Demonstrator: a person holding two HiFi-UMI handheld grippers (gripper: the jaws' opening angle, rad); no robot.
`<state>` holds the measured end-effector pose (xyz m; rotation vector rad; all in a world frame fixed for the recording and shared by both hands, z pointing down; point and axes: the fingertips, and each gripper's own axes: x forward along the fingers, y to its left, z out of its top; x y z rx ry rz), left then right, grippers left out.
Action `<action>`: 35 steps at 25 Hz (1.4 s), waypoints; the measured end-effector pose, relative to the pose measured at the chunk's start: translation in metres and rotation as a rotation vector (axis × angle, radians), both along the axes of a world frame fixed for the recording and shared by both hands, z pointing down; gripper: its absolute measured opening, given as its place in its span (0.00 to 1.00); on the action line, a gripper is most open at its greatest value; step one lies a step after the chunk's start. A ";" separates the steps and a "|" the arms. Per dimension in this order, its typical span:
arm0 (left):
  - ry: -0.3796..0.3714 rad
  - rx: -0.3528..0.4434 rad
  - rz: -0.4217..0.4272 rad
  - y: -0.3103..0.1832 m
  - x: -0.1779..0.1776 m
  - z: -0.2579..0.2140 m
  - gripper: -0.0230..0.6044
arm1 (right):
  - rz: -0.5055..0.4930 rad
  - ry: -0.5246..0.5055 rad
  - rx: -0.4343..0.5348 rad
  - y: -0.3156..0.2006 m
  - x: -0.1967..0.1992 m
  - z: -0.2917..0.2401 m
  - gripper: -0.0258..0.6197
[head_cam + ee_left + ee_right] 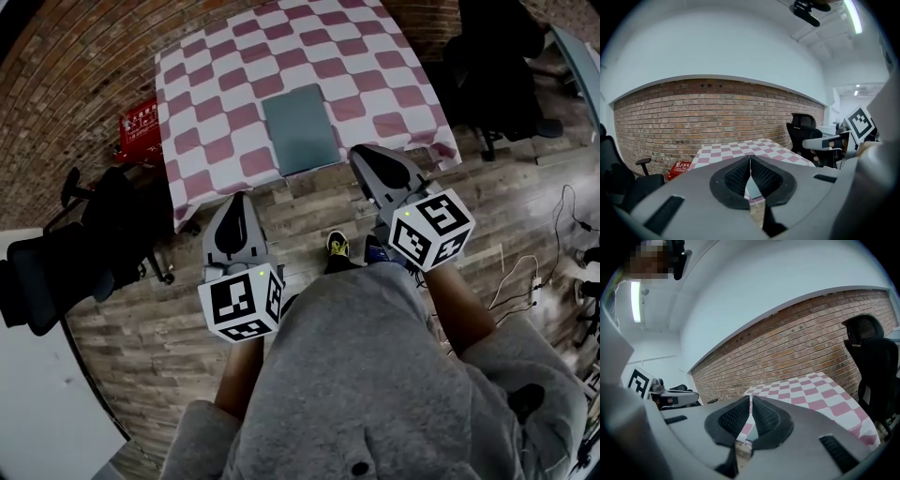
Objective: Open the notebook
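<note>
Obs., standing by, nearest first.

- Person in grey clothing (375,375), shoes (337,246) on the wood floor (300,211), short of the surface (216,94) with its pink-and-white checked cloth.
- Left gripper (236,199): jaws together, pads meeting along one line, nothing between them (its own view confirms (750,164)). The tip is over the floor, just short of the surface's near edge.
- Right gripper (751,401): jaws likewise pressed together, empty. Seen from the head view (359,153), its tip reaches the near edge of the surface.
- Notebook (300,128): grey-blue, closed, lying flat on the cloth. Its near short edge sits about at the surface's near edge. Long axis runs away from the person, tilted slightly.
- Key relation: the notebook lies ahead of and between the two grippers. The right tip is just beside its near right corner; the left tip is further off, below and left of the near left corner. Judgement: the right gripper is better placed to reach the cover first.
- Beyond: red box (141,127) on the floor left of the surface, black chairs (497,66) on either side, brick wall (717,112) behind.
</note>
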<state>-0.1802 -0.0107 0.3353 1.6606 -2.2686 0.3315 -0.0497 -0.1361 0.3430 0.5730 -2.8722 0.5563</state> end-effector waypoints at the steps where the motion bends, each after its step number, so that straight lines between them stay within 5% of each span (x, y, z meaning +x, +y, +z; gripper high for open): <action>1: -0.005 0.000 -0.003 -0.003 -0.001 -0.001 0.06 | -0.004 0.000 0.000 -0.004 -0.001 0.001 0.10; 20: -0.025 -0.042 0.068 -0.047 0.002 0.007 0.06 | 0.001 -0.001 -0.015 -0.044 -0.009 0.011 0.10; 35: 0.000 -0.177 0.355 -0.088 0.026 0.059 0.06 | 0.118 0.036 -0.038 -0.058 0.005 0.029 0.10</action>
